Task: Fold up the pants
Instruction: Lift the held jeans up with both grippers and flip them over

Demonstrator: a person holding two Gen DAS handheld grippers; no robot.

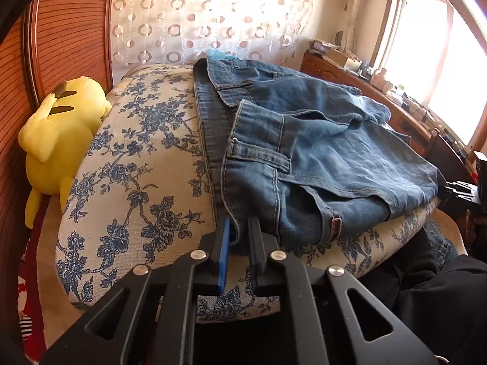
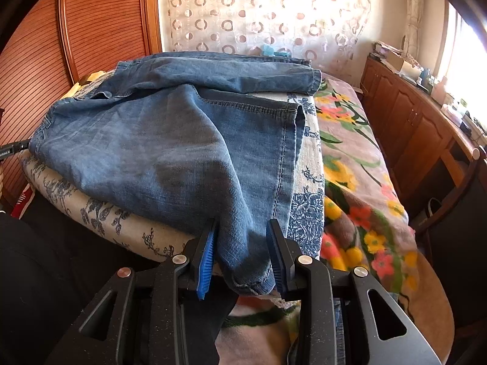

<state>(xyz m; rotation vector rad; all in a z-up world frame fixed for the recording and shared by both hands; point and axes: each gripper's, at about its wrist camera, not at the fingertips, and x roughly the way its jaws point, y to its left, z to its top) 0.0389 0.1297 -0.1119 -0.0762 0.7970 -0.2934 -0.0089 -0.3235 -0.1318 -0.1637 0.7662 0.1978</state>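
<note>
Blue denim pants (image 1: 319, 152) lie partly folded on a blue-floral cushion (image 1: 137, 182). In the left wrist view, my left gripper (image 1: 240, 228) is closed on the waistband edge at the near side of the cushion. In the right wrist view, the pants (image 2: 170, 140) spread across the cushion (image 2: 304, 213), one leg doubled over the other. My right gripper (image 2: 243, 237) has its blue-padded jaws around a bunched fold of a leg at the cushion's near edge, gripping it. The left gripper's tip (image 2: 12, 149) shows at the far left.
A yellow plush toy (image 1: 57, 140) lies left of the cushion against a wooden headboard (image 1: 61, 30). A flowered blanket (image 2: 365, 197) covers the bed to the right. A wooden cabinet (image 2: 411, 115) with clutter runs under the window. A patterned curtain (image 2: 258, 9) hangs behind.
</note>
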